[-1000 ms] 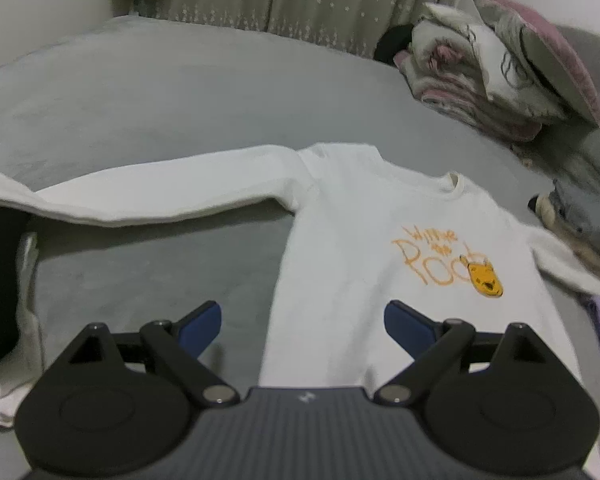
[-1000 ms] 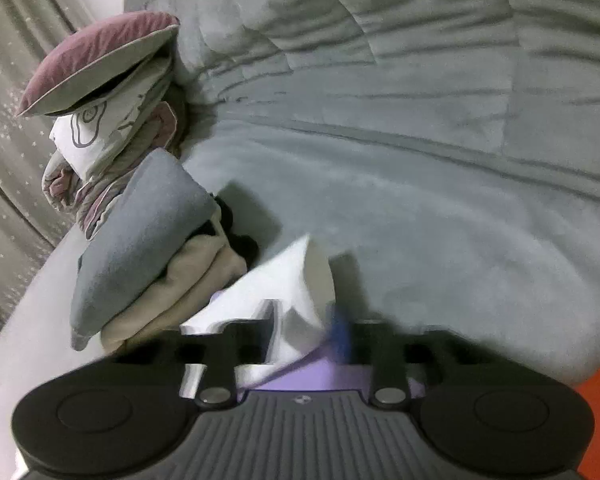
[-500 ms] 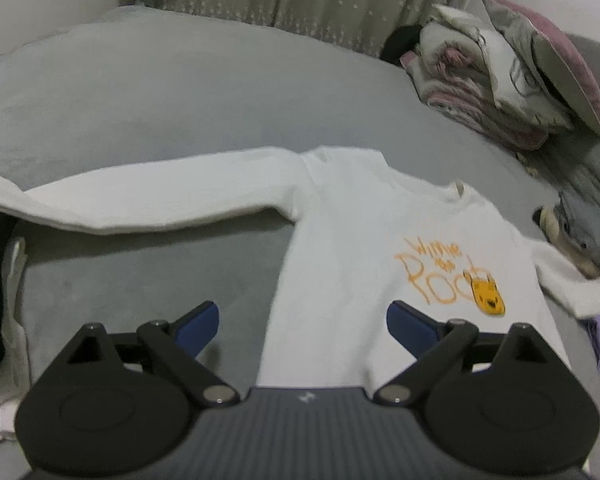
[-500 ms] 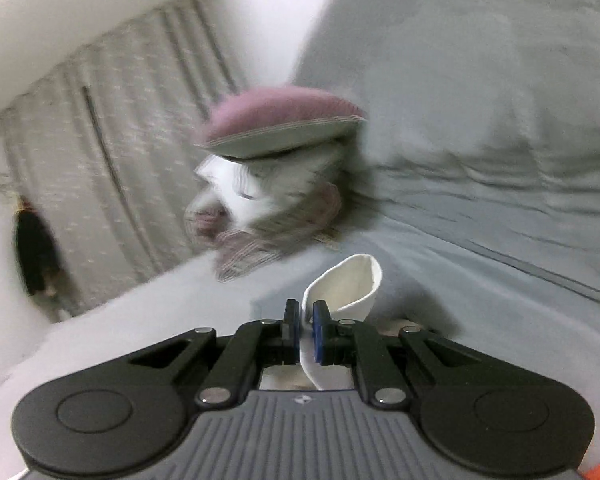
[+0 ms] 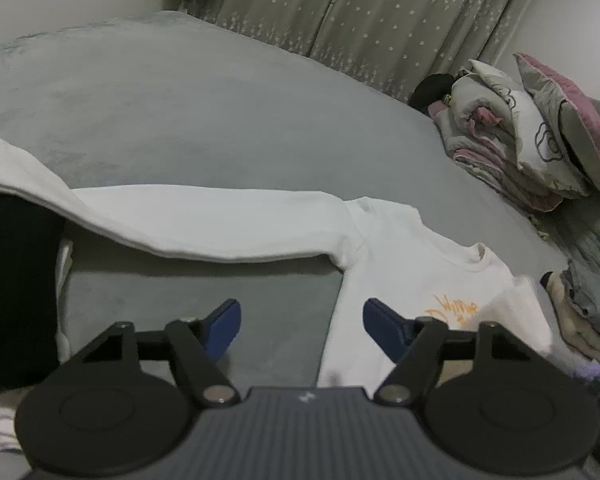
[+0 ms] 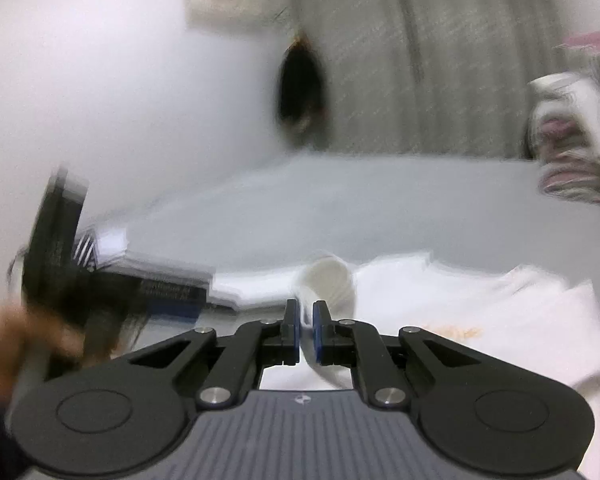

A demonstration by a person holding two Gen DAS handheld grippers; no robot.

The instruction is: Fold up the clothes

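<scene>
Right tool [image 6: 306,326] clamped on sweatshirt [image 5: 412,264] cuff [image 6: 328,280]; left tool [image 5: 300,324] closing, empty.

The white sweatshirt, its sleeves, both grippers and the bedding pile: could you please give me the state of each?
White sweatshirt: front up, flat on the grey bed.
Long sleeve: stretched out straight, unfolded.
Other sleeve's cuff: pinched and lifted over the body.
Left gripper: open, its jaws have just been closing, nothing between them.
Right gripper: shut on the cuff.
Bedding pile: stacked at the bed's edge.
</scene>
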